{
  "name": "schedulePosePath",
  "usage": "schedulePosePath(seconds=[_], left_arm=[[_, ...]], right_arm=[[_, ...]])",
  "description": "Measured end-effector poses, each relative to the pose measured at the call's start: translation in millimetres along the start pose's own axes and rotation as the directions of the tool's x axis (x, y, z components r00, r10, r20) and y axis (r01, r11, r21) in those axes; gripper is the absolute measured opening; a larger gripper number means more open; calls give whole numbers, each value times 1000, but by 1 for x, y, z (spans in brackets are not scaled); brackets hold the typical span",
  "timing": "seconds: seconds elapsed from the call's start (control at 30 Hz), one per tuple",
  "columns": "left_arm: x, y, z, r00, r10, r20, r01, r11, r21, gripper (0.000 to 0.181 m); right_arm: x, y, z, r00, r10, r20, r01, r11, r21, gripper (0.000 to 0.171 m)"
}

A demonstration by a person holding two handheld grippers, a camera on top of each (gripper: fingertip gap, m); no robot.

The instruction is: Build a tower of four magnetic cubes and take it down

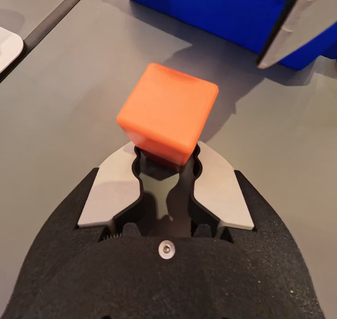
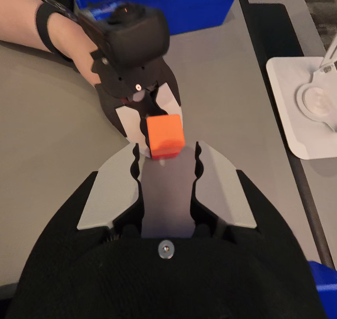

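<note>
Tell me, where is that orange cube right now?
The orange cube sits on a red cube, between the left gripper's fingertips, on the grey table near the blue bin.

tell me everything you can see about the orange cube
The orange cube is a smooth, matte, plastic-looking block with rounded edges and corners. It sits on a darker red cube, only partly visible beneath it, the pair standing on the grey table. The left gripper is closed around the stack at the join of the two cubes. The right gripper is open just short of it, not touching. A blue bin stands behind.
</note>
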State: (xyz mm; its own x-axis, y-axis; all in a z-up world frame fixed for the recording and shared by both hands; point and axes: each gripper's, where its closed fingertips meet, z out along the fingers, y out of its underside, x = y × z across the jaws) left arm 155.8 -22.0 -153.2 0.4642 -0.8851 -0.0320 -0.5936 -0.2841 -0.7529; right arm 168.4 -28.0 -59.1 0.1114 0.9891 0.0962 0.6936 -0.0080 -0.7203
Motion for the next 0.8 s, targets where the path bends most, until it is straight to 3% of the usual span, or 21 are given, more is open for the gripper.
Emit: schedulePosePath(seconds=[0.3, 0.43, 0.8], left_arm=[[5, 0, 0, 999, 24, -23, -24, 1000, 1, 55], [5, 0, 0, 999, 25, -26, -25, 1000, 1, 55], [6, 0, 0, 999, 22, -28, -22, 1000, -1, 55]], right_arm=[[-10, 3, 30, 997, 52, 51, -49, 997, -65, 61], [-9, 13, 44, 996, 61, 64, -54, 993, -103, 51], [-8, 14, 44, 997, 41, 59, -34, 992, -121, 50]])
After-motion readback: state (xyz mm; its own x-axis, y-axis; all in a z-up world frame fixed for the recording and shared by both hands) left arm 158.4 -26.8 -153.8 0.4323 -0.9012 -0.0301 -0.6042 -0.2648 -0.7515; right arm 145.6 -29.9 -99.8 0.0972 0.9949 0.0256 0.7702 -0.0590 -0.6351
